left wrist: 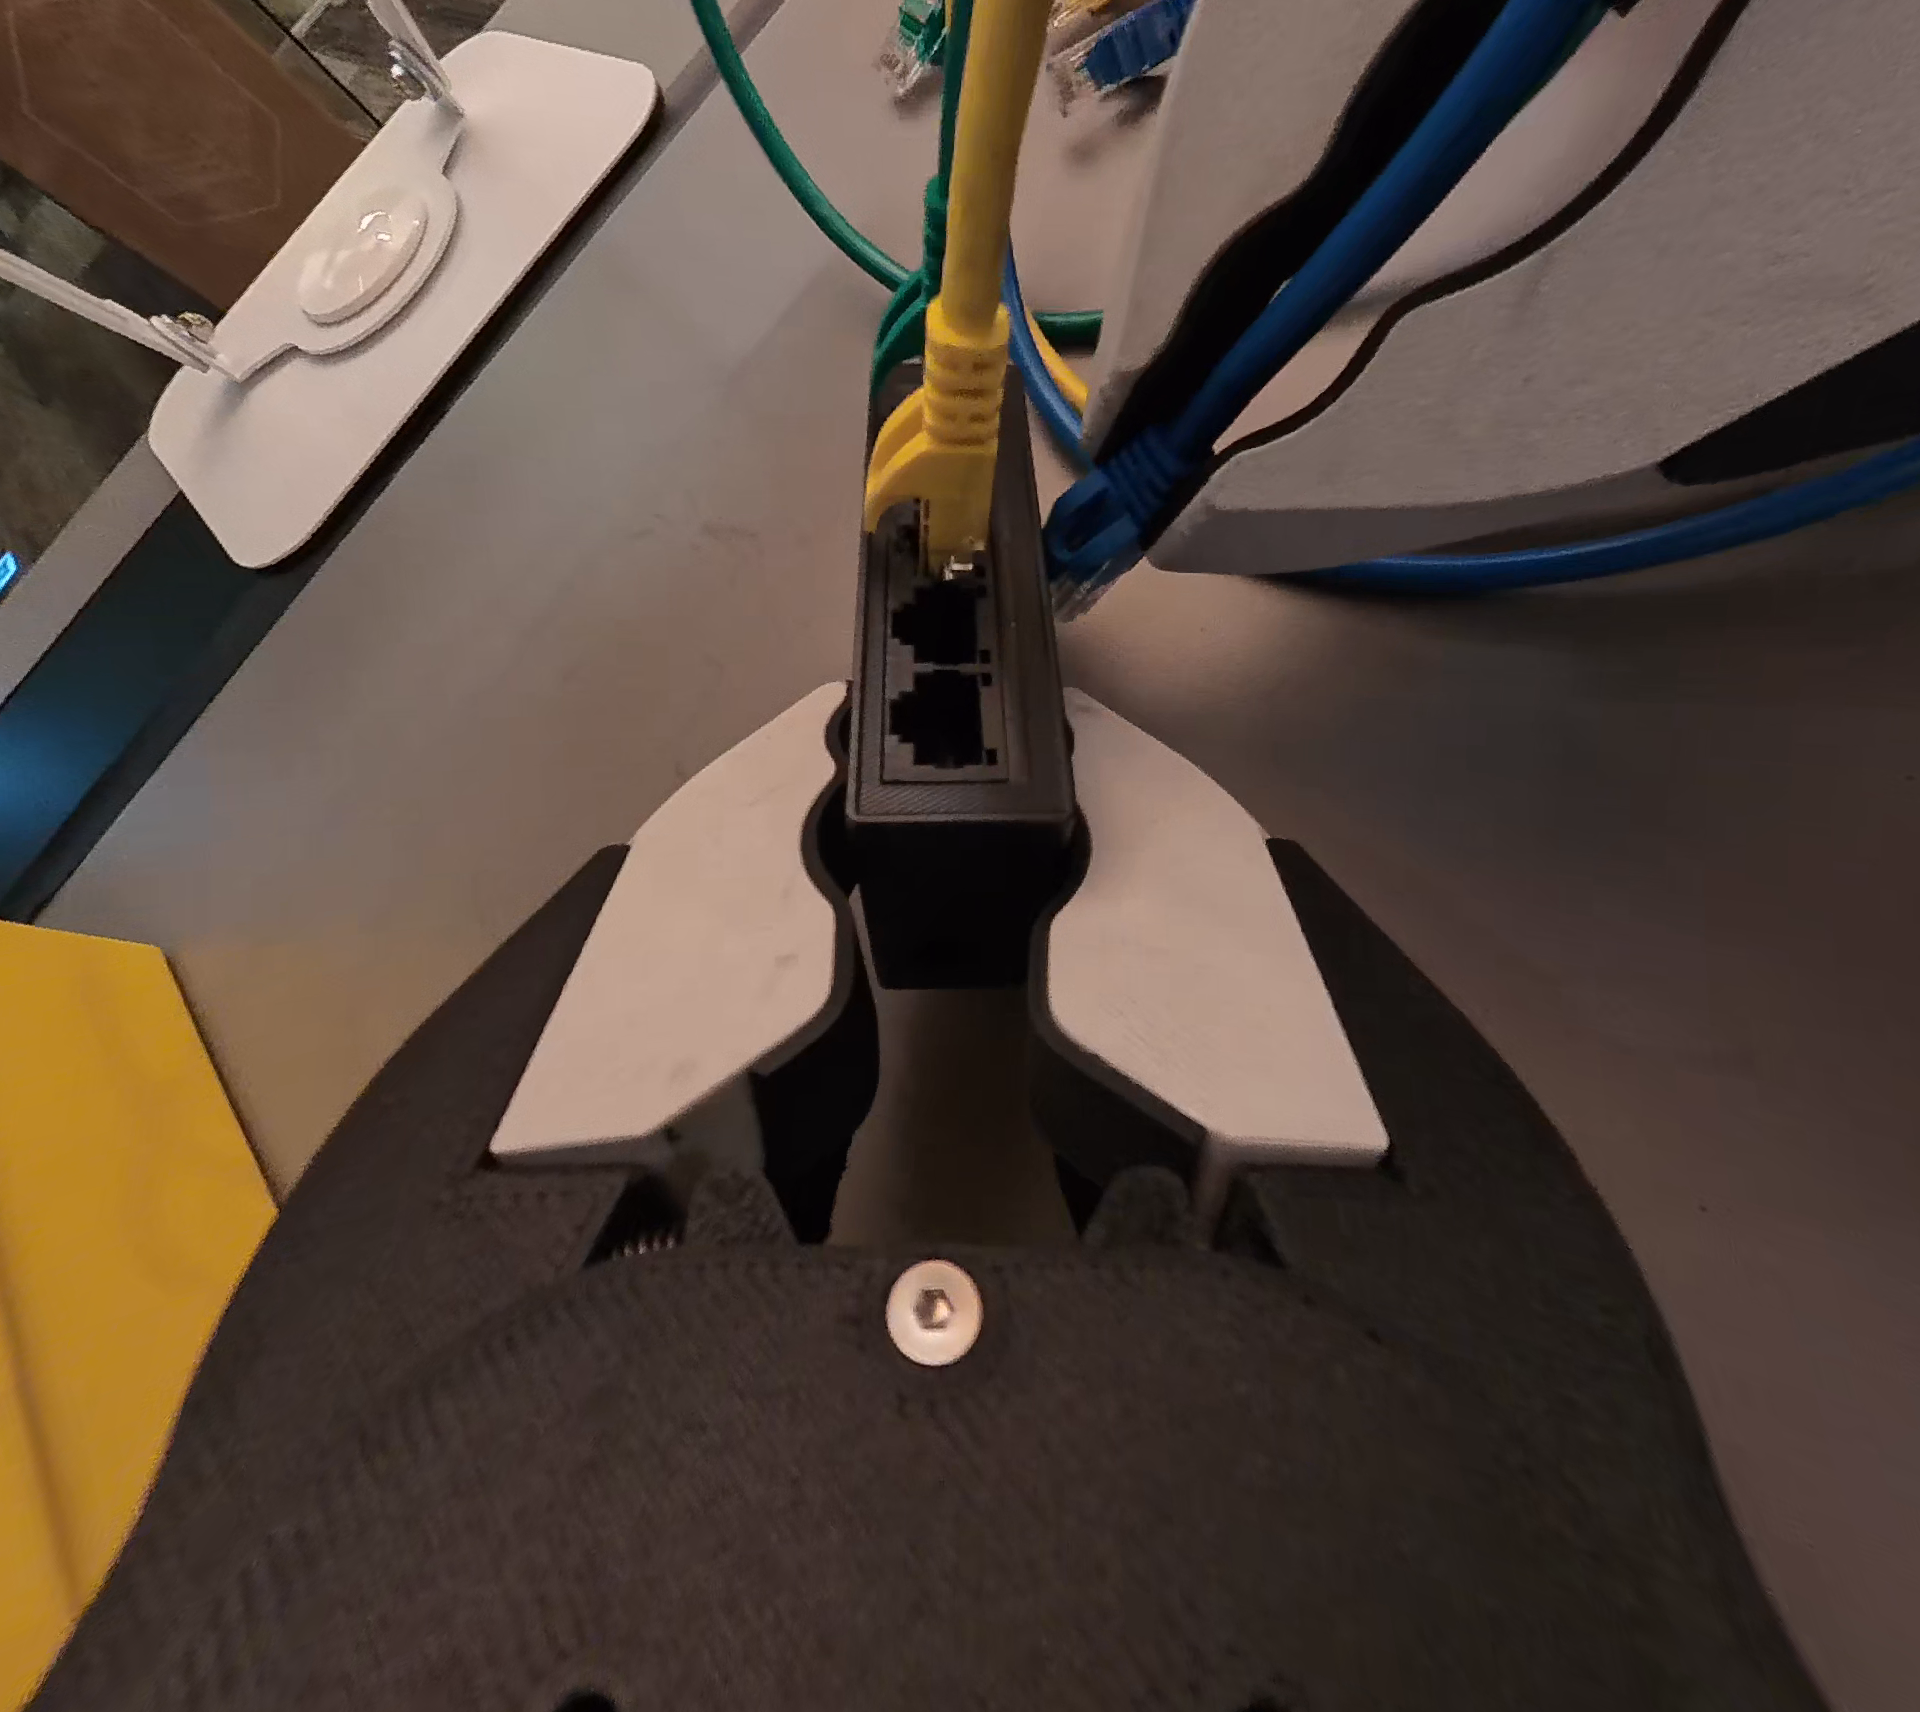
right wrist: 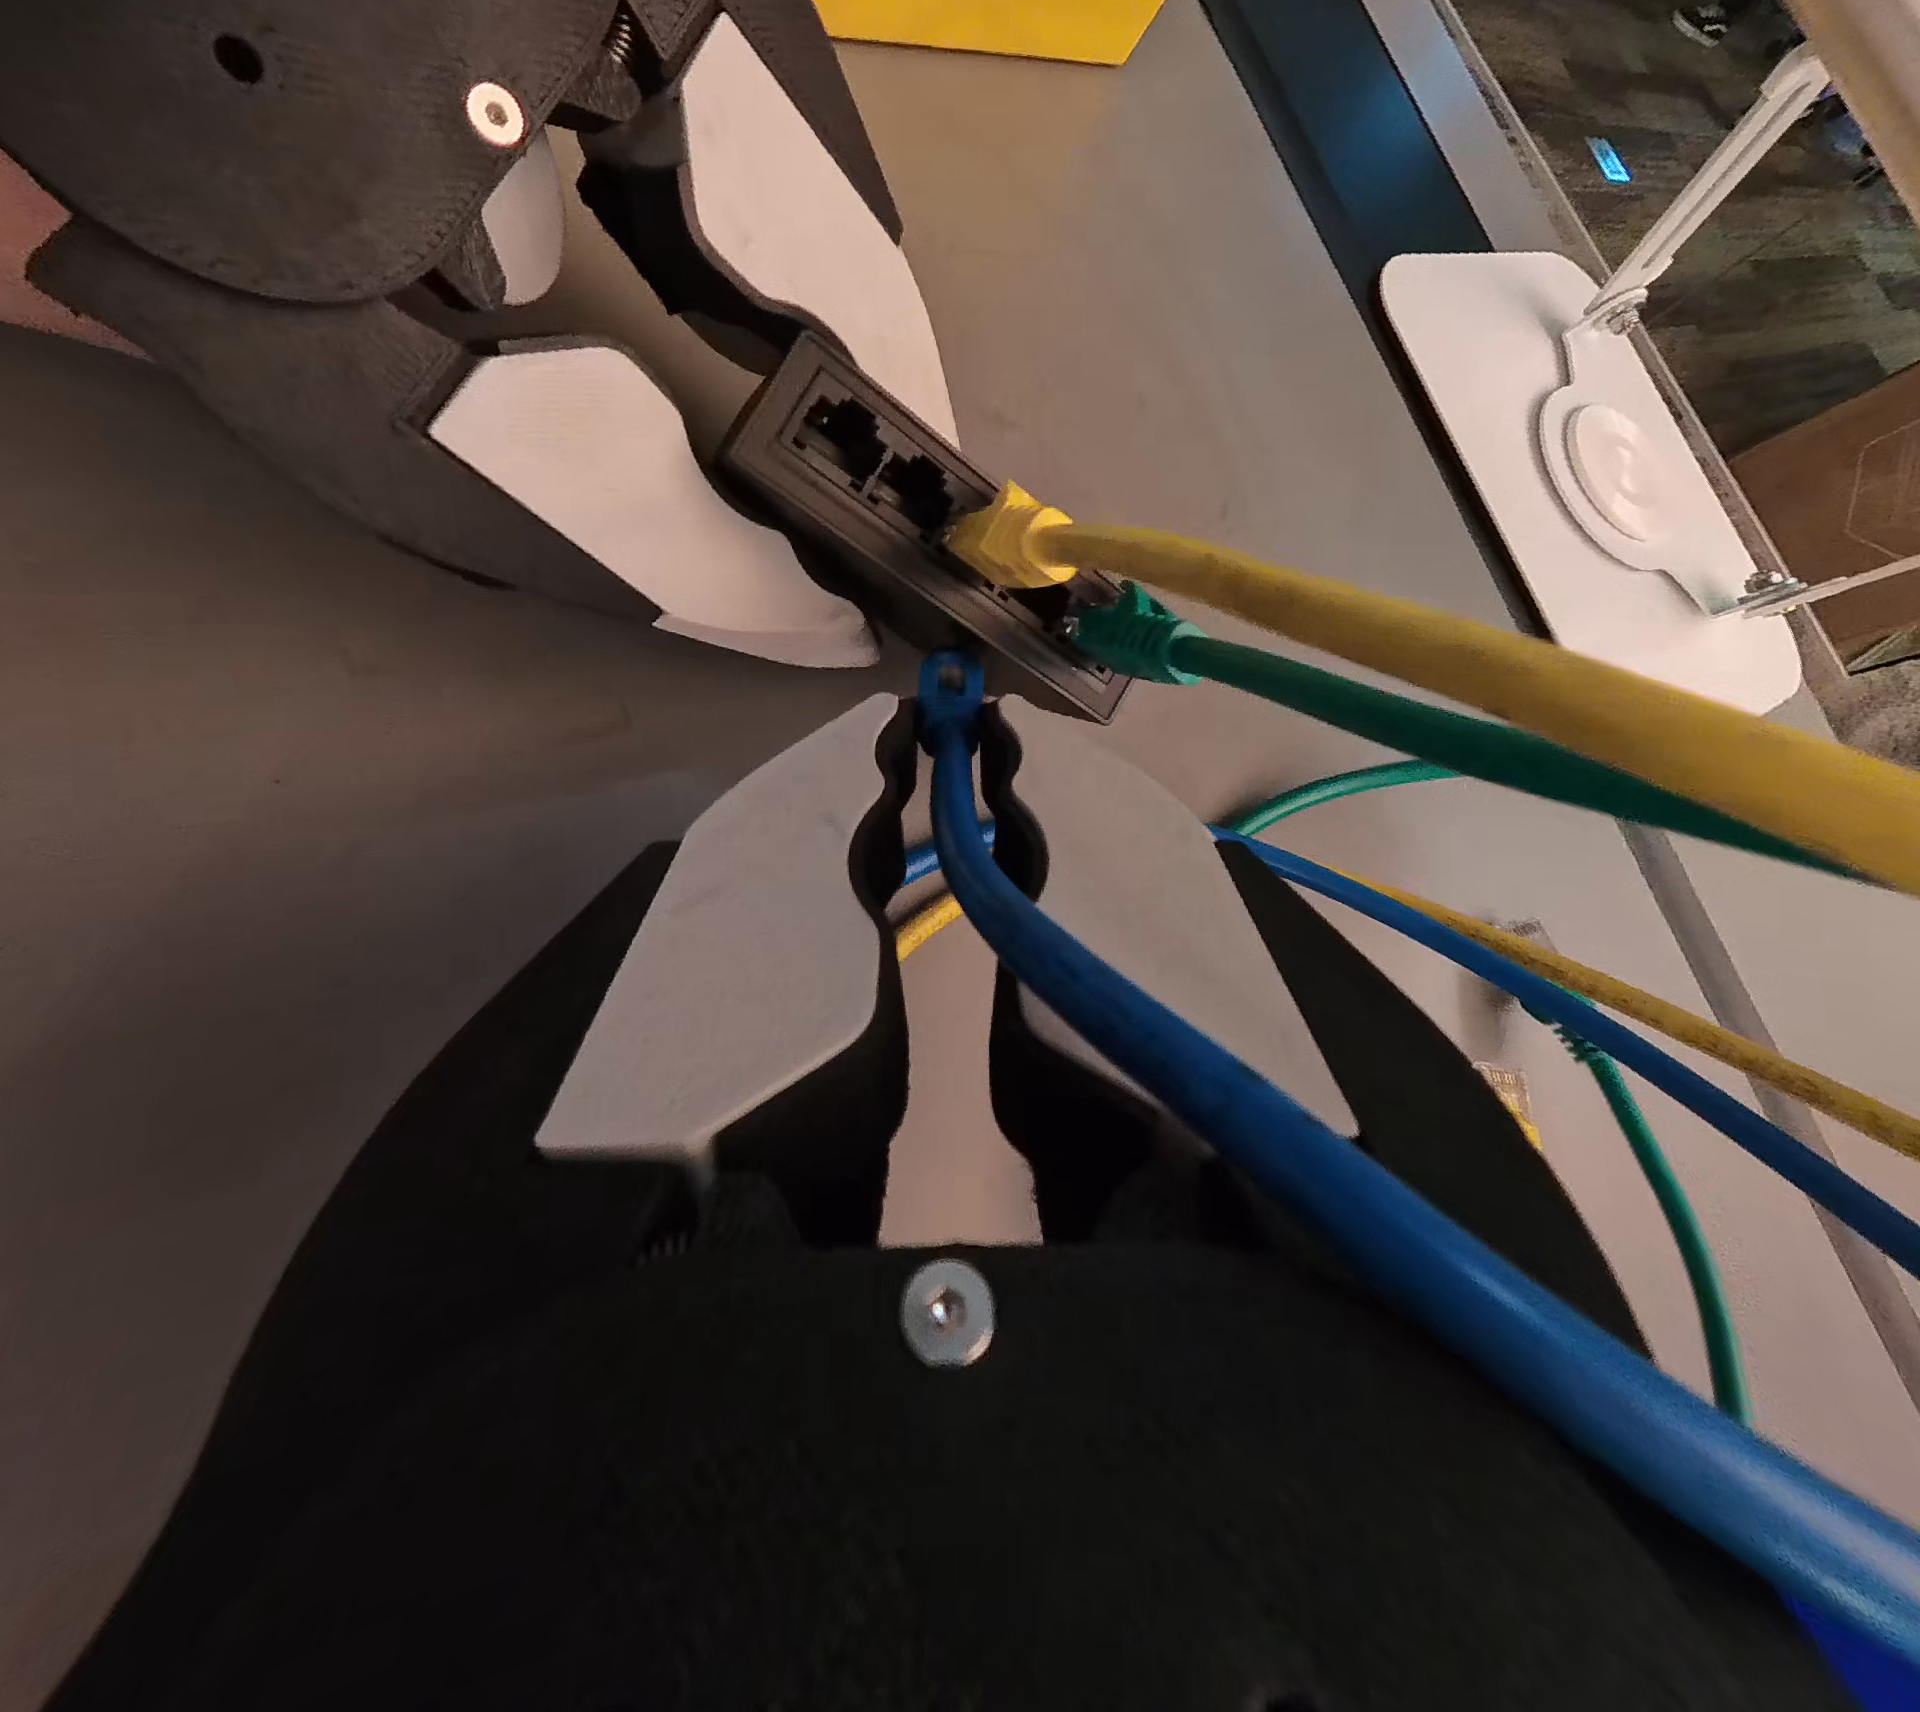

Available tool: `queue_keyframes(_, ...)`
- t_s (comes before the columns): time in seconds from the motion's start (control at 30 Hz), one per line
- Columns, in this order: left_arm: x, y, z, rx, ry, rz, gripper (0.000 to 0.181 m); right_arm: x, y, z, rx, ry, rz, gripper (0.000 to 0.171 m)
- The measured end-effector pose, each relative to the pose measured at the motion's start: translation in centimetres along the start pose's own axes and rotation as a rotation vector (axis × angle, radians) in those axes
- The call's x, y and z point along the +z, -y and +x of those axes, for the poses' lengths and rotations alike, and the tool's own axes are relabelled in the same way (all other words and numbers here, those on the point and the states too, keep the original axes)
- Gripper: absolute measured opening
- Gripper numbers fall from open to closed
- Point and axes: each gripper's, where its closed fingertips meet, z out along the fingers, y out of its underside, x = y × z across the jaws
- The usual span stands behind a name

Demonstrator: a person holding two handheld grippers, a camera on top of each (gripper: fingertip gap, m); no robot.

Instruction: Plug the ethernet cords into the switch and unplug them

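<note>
Switch (left wrist: 961,727) pinched at its near end in left gripper (left wrist: 956,789) jaws, above the grey worktop (left wrist: 623,540). Yellow cord (right wrist: 1003,535) and green cord (right wrist: 1132,628) plugged in; two ports open. Right gripper (right wrist: 951,727) jaws pinching blue cord (right wrist: 951,701) plug just beside the switch.

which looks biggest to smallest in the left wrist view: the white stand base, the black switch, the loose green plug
1. white stand base, largest
2. black switch, though it is nearer the camera, so the gap may be understated
3. loose green plug, smallest, but also farthest away
</note>
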Motion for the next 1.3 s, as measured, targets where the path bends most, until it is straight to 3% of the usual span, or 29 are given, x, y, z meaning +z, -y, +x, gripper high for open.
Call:
queue_keyframes(0.23, 0.1, -0.1, 0.0, -0.032, -0.028, -0.005, 0.029, -0.1, 0.2, 0.0, 0.0, -0.005, 0.006, 0.013)
queue_keyframes(0.47, 0.1, -0.1, -1.0, 0.009, 0.043, -0.017, 0.028, -0.6, 0.8, 0.3, -0.005, -0.017, 0.024, 0.013)
queue_keyframes(0.73, -2.3, 3.7, -4.9, -0.035, 0.184, 0.113, 0.028, -4.8, 5.1, 2.9, -0.213, -0.305, 0.155, 0.013)
queue_keyframes(0.9, -4.9, 8.5, -8.5, -0.092, 0.249, 0.266, 0.028, -7.8, 7.8, 3.5, -0.117, -0.289, 0.342, 0.012)
queue_keyframes(1.03, -6.2, 11.0, -10.6, -0.02, 0.317, 0.328, 0.028, -10.7, 9.4, 4.4, -0.018, -0.25, 0.514, 0.013)
queue_keyframes(1.3, -6.3, 9.2, -9.9, 0.122, 0.368, 0.336, 0.029, -11.4, 9.9, 4.7, 0.122, -0.116, 0.608, 0.012)
